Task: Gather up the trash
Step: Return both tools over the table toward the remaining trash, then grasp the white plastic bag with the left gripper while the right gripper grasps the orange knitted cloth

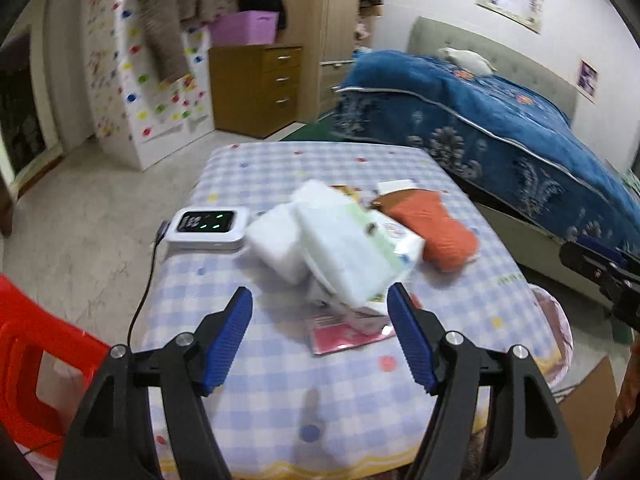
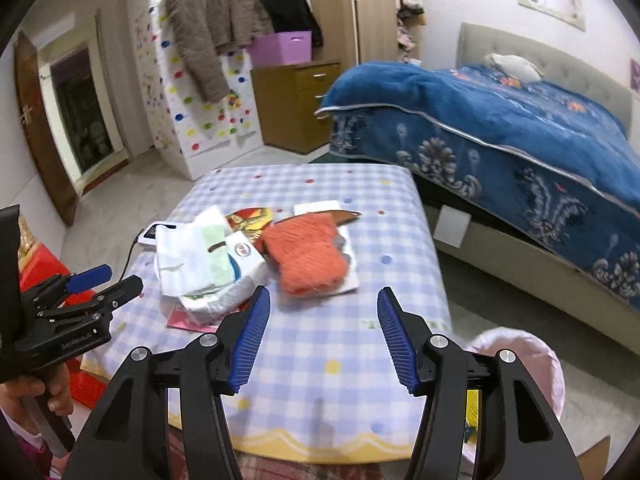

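Left wrist view: left gripper [image 1: 320, 336] gapes empty, ribbed blue pads.
Right gripper [image 2: 322, 334]: agape (empty).
Table centre: crumpled white wrappers [image 1: 340, 248], fuzzy orange knit [image 2: 310, 256].

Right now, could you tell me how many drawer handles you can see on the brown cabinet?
3, stacked in one column on the cabinet front: top, middle, bottom. The right wrist view shows only two, the blanket hiding the rest.

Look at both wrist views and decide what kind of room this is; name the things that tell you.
Most likely a bedroom in a home. A bed with a blue blanket stands beside the checked table, coats hang by a wardrobe, and a wooden drawer unit sits against the far wall.
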